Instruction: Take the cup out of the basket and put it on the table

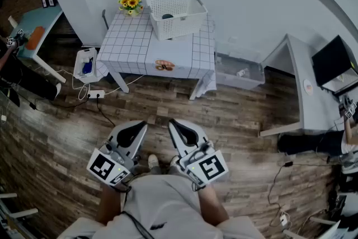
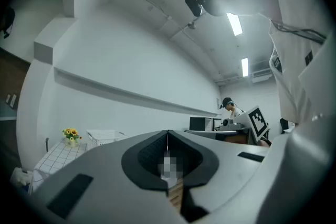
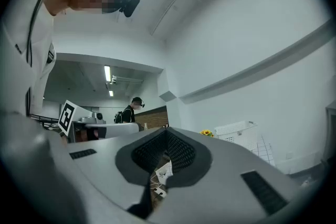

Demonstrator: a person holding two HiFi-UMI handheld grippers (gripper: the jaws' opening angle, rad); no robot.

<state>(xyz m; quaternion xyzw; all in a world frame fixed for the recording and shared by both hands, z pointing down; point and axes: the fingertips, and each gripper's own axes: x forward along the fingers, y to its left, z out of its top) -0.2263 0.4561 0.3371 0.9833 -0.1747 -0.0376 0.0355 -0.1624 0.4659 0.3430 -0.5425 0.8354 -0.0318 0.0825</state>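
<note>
A white slatted basket (image 1: 176,14) stands on the far right part of a table with a white grid cloth (image 1: 134,42). A dark cup (image 1: 167,16) shows inside it. Both grippers hang low in front of my body over the wooden floor, well short of the table. The left gripper (image 1: 140,127) is shut with nothing in it, and so is the right gripper (image 1: 177,123). In the left gripper view the jaws meet in a line, with the basket (image 2: 103,137) small and far off at the left. In the right gripper view the basket (image 3: 236,129) shows beyond the shut jaws.
A vase of yellow flowers (image 1: 131,4) stands at the table's back left corner. A clear bin (image 1: 239,71) lies on the floor to the right of the table. A grey desk (image 1: 305,87) with a monitor (image 1: 333,59) is further right. Cables and a power strip (image 1: 95,93) lie left of the table.
</note>
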